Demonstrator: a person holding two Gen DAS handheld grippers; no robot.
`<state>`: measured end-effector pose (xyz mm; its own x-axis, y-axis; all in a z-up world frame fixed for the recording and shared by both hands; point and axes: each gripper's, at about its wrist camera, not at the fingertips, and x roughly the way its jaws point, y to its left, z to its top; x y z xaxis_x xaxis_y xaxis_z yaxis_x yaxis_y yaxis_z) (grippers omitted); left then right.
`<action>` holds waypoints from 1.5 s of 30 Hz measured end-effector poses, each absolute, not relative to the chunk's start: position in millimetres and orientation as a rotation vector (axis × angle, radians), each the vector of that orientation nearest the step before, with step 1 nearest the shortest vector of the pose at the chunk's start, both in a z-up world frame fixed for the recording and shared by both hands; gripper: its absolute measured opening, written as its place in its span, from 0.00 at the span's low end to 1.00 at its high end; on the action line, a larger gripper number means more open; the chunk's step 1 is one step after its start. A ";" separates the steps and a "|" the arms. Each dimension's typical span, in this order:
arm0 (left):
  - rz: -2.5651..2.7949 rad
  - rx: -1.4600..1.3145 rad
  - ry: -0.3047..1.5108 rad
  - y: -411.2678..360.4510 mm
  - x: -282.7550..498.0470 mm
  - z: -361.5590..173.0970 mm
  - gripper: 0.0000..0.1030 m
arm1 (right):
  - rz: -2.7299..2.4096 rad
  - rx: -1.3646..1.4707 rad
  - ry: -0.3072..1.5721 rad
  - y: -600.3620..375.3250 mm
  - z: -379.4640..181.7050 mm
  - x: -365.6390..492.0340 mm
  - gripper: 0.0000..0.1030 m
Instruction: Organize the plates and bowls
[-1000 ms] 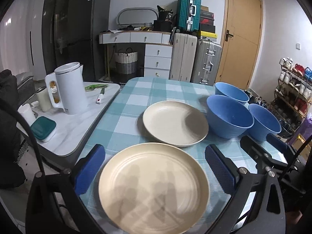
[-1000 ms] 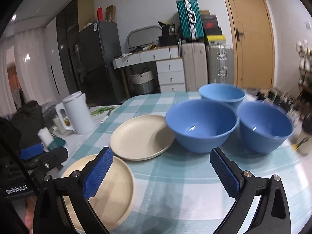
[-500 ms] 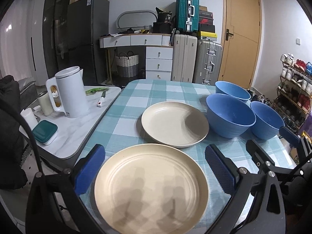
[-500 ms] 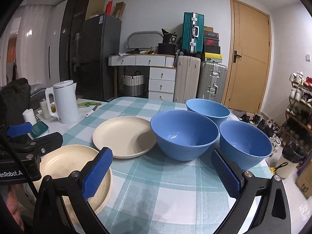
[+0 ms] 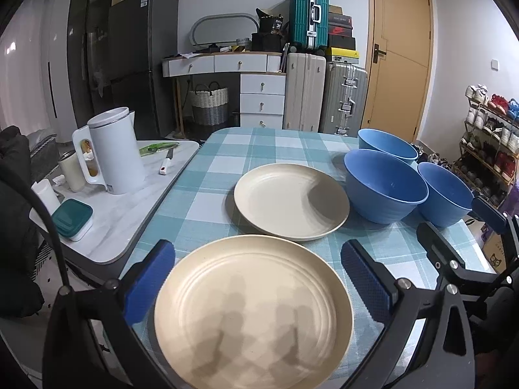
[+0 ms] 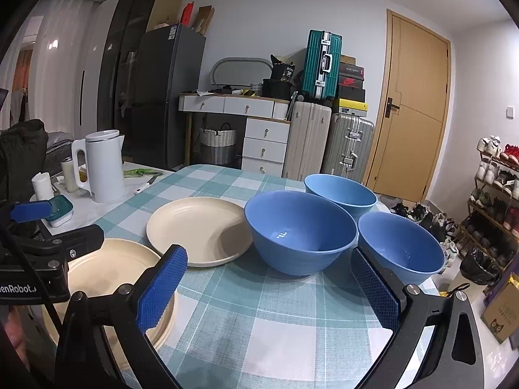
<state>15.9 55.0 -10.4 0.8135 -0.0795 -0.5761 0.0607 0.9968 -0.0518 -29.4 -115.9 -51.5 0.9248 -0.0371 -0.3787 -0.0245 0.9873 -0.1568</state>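
A: What has changed in the last second?

B: Both views have levelled out and drawn back a little. The left hand-held gripper [image 5: 256, 278] still hangs over the near plate [image 5: 253, 311] with its jaws spread wide, one blue pad on each side of the rim and neither touching it. The right hand-held gripper [image 6: 269, 288] is released too, holding nothing, now facing the bowls more squarely.

A: So what does that mean for the task?

B: I judge nothing is sorted yet; this looks like lining up for a first pick.

A: Count the things for me.

B: Two cream plates: the near one at the table [image 5: 227, 168] edge, and the far plate [image 5: 290, 201] just behind it, apart from it. Three blue bowls to their right: the big bowl [image 6: 300, 231] beside the far plate, the right bowl [image 6: 400, 246] close against it, and the back bowl [image 6: 340, 191] behind both. None is stacked.

A: Anything else?

B: A white kettle [image 5: 113, 149] stands on the side counter, well apart.
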 end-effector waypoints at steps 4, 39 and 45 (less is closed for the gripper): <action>-0.068 -0.043 0.627 59.3 19.0 -12.6 1.00 | -0.002 -0.150 0.393 -117.8 -51.5 -29.6 0.99; -0.124 -0.168 1.198 101.3 269.5 -71.1 0.88 | 0.178 -0.244 0.420 -90.6 -62.4 -37.2 0.99; -0.194 -0.132 1.254 89.4 274.5 -90.5 0.39 | 0.249 -0.345 0.381 -68.4 -67.1 -45.5 0.99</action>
<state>274.5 89.4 -90.5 0.2987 -0.2180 -0.9291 0.0737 0.9759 -0.2053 -45.5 -68.4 -67.1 0.8993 0.1719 -0.4020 -0.2998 0.9117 -0.2809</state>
